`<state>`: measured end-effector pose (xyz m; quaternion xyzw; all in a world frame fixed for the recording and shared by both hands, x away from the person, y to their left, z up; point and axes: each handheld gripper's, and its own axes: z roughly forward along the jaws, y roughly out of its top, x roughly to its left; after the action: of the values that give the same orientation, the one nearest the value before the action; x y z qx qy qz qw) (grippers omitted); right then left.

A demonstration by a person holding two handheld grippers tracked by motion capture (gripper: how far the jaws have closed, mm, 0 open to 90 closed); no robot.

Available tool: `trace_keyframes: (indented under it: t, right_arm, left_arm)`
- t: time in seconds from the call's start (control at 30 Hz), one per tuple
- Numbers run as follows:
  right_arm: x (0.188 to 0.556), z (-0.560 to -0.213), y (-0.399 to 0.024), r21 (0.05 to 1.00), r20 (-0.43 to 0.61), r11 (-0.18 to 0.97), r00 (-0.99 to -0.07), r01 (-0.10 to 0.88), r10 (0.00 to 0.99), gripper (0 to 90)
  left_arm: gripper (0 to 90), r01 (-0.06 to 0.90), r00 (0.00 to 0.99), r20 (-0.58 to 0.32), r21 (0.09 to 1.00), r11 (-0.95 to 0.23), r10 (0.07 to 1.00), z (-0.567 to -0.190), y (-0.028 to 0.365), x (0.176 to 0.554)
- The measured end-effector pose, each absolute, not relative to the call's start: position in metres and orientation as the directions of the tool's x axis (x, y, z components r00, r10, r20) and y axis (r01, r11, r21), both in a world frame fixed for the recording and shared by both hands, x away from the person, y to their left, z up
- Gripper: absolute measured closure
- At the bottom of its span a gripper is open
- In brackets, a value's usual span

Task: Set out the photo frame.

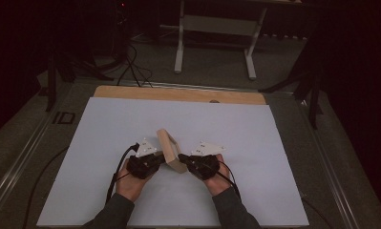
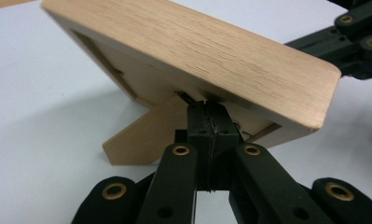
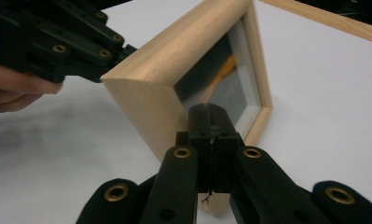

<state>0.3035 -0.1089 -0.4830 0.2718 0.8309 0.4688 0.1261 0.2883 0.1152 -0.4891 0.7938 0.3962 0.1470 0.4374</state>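
A light wooden picture frame point(image 1: 170, 149) stands tilted on its back leg point(image 2: 141, 140) in the middle of the white board. My left gripper point(image 1: 162, 160) is shut, with its tips point(image 2: 207, 109) against the frame's back point(image 2: 211, 51), just under the top edge where the leg joins. My right gripper point(image 1: 182, 157) is shut too. Its tips point(image 3: 210, 114) sit at the near front corner of the frame point(image 3: 160, 74), beside the glass point(image 3: 225, 88). Nothing shows between either pair of jaws. The left gripper point(image 3: 72, 37) reaches in behind the frame in the right gripper view.
The white board point(image 1: 107, 143) covers the table, with a wooden strip point(image 1: 178, 94) along its far edge. Beyond it stand white table legs point(image 1: 179, 43) and black cables point(image 1: 131, 62) on the grey floor. Dark stands flank both sides.
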Motion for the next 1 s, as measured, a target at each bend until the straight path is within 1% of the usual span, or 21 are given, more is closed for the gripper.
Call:
trace_keyframes:
  t: [0.2,0.4,0.8,1.0]
  right_arm:
    - [0.300,-0.483,-0.105,0.848,0.042,0.420,-0.832,0.323,0.554,89.8]
    - [0.297,-0.483,-0.100,0.849,0.040,0.426,-0.842,0.313,0.538,89.8]
    - [0.294,-0.483,-0.095,0.851,0.038,0.431,-0.854,0.300,0.520,89.7]
    - [0.295,-0.483,-0.097,0.853,0.031,0.429,-0.849,0.297,0.527,86.2]
  left_arm:
    - [89.6,0.503,0.635,-0.113,0.811,-0.298,0.764,-0.489,0.117,0.290]
    - [89.6,0.508,0.630,-0.133,0.816,-0.276,0.765,-0.491,0.121,0.292]
    - [89.5,0.511,0.636,-0.143,0.815,-0.275,0.758,-0.493,0.125,0.295]
    - [87.3,0.517,0.621,-0.142,0.813,-0.267,0.771,-0.493,0.131,0.295]
